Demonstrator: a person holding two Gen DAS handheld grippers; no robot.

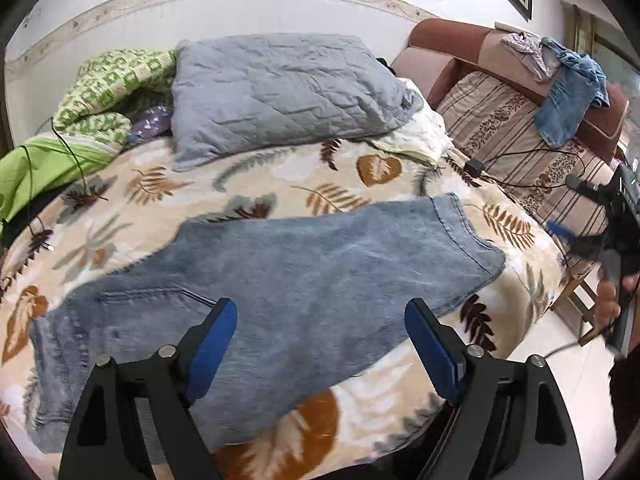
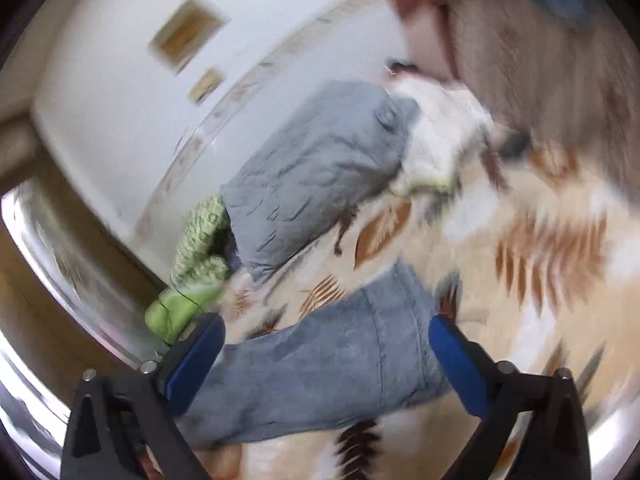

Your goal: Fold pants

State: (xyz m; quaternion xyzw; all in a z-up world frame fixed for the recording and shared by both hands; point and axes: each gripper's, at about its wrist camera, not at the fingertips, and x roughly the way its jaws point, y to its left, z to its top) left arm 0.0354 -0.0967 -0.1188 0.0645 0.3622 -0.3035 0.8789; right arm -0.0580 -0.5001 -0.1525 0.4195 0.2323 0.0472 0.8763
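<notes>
Light blue jeans (image 1: 280, 280) lie flat across the leaf-patterned blanket (image 1: 120, 220) on the bed, folded lengthwise, waist at the left, leg hems at the right. My left gripper (image 1: 320, 320) is open and empty, above the middle of the jeans. My right gripper (image 2: 326, 344) is open and empty, hovering over the hem end of the jeans (image 2: 340, 368); that view is blurred. The right gripper also shows in the left wrist view (image 1: 612, 232), held in a hand off the bed's right edge.
A grey-blue quilted pillow (image 1: 280, 92) and a green patterned quilt (image 1: 112, 84) lie at the back of the bed. A brown headboard (image 1: 460, 44) carries loose clothes (image 1: 568, 92). A charger with cables (image 1: 474, 167) lies at the right. Tiled floor (image 1: 560, 344) lies beyond the bed edge.
</notes>
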